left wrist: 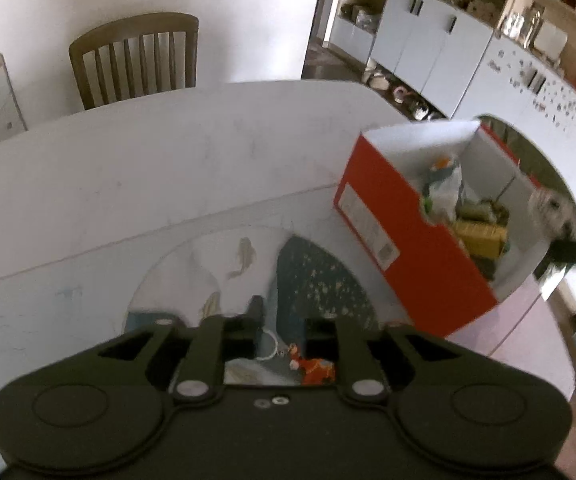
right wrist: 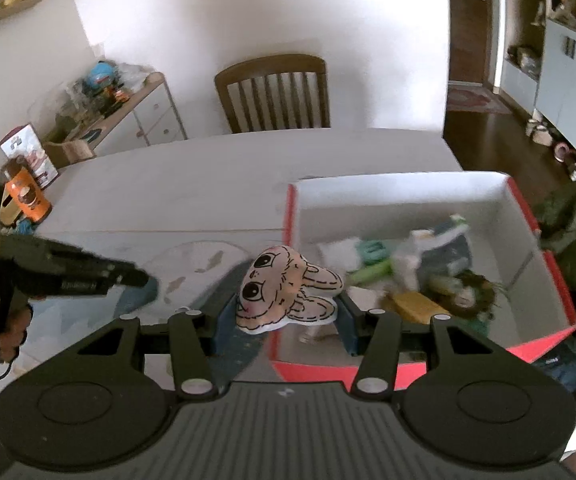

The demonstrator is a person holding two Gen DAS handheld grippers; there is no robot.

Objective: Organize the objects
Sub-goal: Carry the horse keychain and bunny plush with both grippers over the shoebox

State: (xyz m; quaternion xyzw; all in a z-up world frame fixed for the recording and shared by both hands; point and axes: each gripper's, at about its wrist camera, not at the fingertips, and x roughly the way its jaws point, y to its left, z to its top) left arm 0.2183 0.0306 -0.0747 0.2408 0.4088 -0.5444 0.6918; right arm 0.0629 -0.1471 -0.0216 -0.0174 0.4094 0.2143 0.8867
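Right tool (right wrist: 284,316) pinches one bunny toy (right wrist: 284,292) beside one red box (right wrist: 543,256); my left tool (left wrist: 280,332) spread, contents blurred.

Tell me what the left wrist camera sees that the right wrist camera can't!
Only the left wrist view shows the small orange toy figure lying on the mat between the open fingers of the left gripper, and the white sticker label on the box's side.

Only the right wrist view shows the flat pink bunny-face plush up close in the right gripper, plus the orange carton at the table's far left.

Both show the red cardboard box with white inside, the brown wooden chair and the white table.
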